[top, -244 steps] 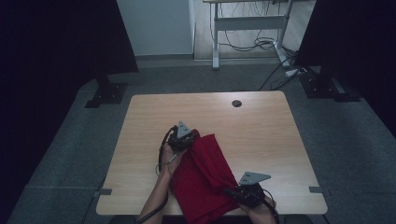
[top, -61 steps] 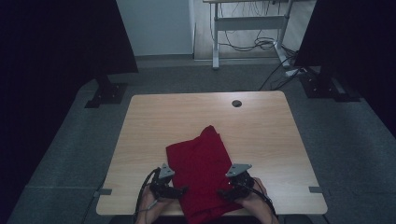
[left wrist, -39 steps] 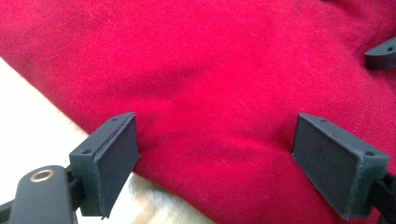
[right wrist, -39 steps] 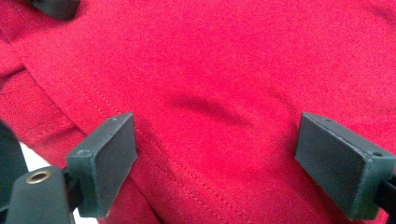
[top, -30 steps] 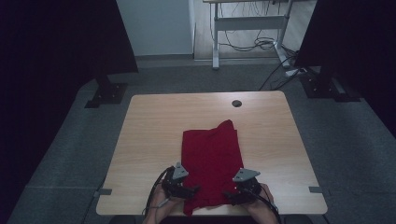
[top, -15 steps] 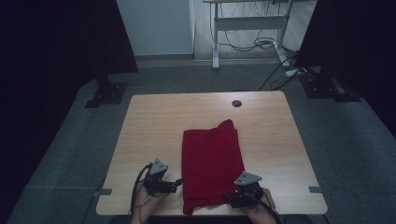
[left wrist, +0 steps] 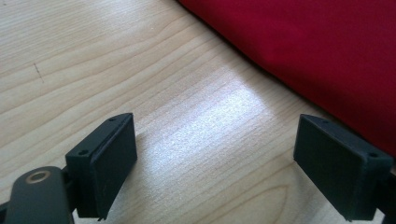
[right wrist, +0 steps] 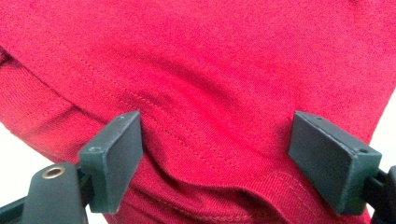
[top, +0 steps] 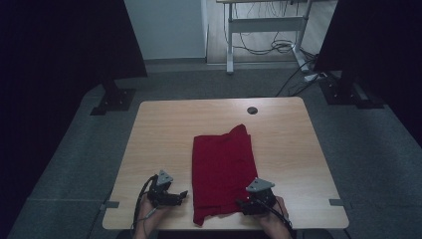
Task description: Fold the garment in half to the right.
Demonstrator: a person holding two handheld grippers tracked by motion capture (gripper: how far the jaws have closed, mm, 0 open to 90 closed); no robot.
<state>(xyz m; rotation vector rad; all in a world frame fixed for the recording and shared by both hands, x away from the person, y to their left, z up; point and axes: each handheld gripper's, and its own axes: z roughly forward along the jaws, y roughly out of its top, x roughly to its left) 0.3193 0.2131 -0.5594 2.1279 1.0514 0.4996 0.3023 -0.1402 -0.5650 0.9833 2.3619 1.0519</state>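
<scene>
The right gripper point(top: 247, 203) hides the red cloth's point(top: 223, 164) near right corner.

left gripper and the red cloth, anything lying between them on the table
Nothing: in the high view bare wooden table separates the open left gripper from the red cloth. The left gripper view shows bare wood between its jaws, cloth edge beyond.

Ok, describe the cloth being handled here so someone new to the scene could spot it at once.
Look at the light wooden table in the middle of the grey floor. On its near half lies a folded red garment, lengthwise away from the person, with stitched hems. It is the table's one red thing, between the left gripper and the right gripper.
</scene>
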